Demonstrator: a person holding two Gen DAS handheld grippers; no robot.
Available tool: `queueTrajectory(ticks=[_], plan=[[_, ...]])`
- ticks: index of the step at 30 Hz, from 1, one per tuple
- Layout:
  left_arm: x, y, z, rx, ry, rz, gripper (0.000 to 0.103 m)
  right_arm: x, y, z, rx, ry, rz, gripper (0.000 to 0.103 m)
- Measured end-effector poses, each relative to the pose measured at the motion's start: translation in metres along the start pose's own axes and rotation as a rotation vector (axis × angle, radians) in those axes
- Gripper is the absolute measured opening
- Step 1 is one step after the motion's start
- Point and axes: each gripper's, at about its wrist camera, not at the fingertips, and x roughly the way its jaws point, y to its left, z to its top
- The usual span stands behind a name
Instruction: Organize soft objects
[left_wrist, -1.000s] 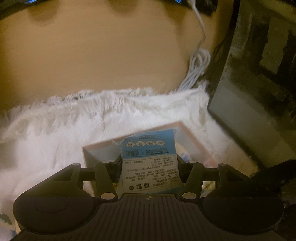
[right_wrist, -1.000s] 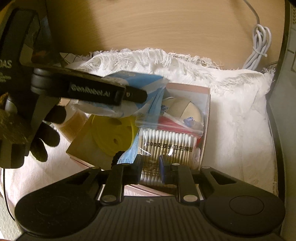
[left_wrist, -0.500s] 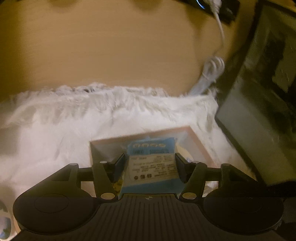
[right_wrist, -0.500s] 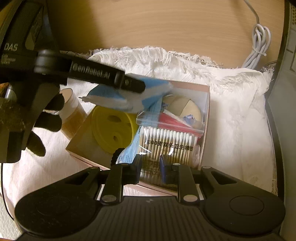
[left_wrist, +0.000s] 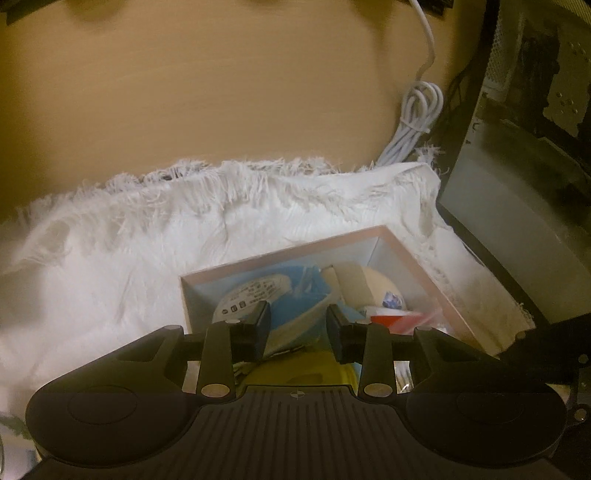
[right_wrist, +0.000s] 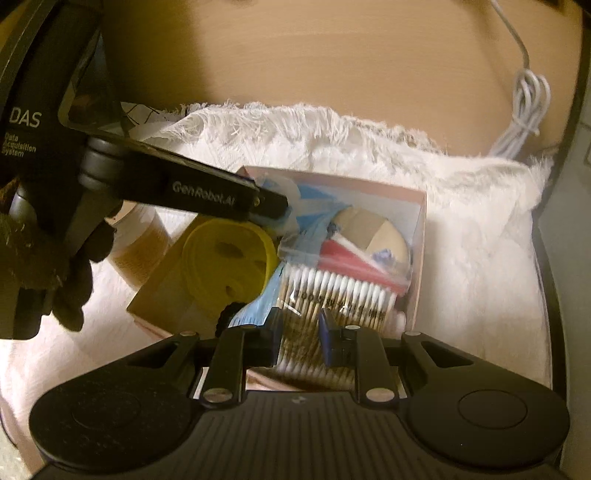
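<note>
An open pink box sits on a white fluffy cloth. My left gripper hangs over the box's far end. Its jaws are closing on a blue packet, which bows between the pads. In the right wrist view, one of its fingers reaches in from the left onto that packet. My right gripper is at the box's near end, shut on a clear bag of cotton swabs. Also in the box are a yellow round pad, a tan round piece and a red pack.
A brown-and-white cup stands left of the box, by a person's gloved hand. A coiled white cable lies on the wooden table behind the cloth. A dark case lines the right side.
My left gripper's jaws have narrowed, and the blue packet has gone from flat and upright to bowed, lower in the box. The right gripper has stayed on the swab bag.
</note>
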Motion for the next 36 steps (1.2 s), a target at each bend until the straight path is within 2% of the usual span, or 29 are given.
queueTrajectory(ticks=[5, 8, 13, 20, 25, 28, 30, 32, 34, 36], plan=[[0.003, 0.007, -0.004, -0.027, -0.004, -0.045, 0.038, 0.001, -0.005, 0.003, 0.068, -0.01, -0.013, 0.021], [0.003, 0.011, -0.006, -0.039, 0.022, -0.098, 0.037, -0.002, -0.001, -0.008, 0.089, -0.009, -0.05, 0.021], [0.007, 0.013, -0.008, -0.023, 0.025, -0.118, 0.037, 0.001, 0.004, -0.021, 0.128, -0.029, -0.118, 0.023], [0.015, 0.017, -0.001, -0.063, 0.003, -0.081, 0.035, 0.012, 0.011, -0.014, 0.071, -0.057, -0.176, 0.024], [0.017, 0.02, 0.003, -0.117, -0.033, -0.05, 0.035, 0.017, 0.001, -0.007, 0.045, -0.061, -0.141, 0.024], [0.0, 0.017, 0.0, -0.129, -0.076, -0.037, 0.035, 0.012, -0.006, -0.01, 0.023, -0.064, -0.086, 0.027], [-0.02, 0.016, -0.004, -0.138, -0.142, -0.021, 0.035, 0.008, -0.013, -0.012, 0.023, -0.066, -0.059, 0.038], [-0.048, 0.016, -0.013, -0.161, -0.222, 0.005, 0.035, -0.004, -0.019, -0.015, 0.031, -0.104, -0.041, 0.058], [-0.077, 0.018, -0.03, -0.18, -0.297, 0.047, 0.035, -0.021, -0.022, -0.022, 0.032, -0.161, -0.046, 0.065], [-0.102, 0.009, -0.058, -0.201, -0.343, 0.132, 0.035, -0.039, -0.022, -0.032, 0.018, -0.214, -0.033, 0.07]])
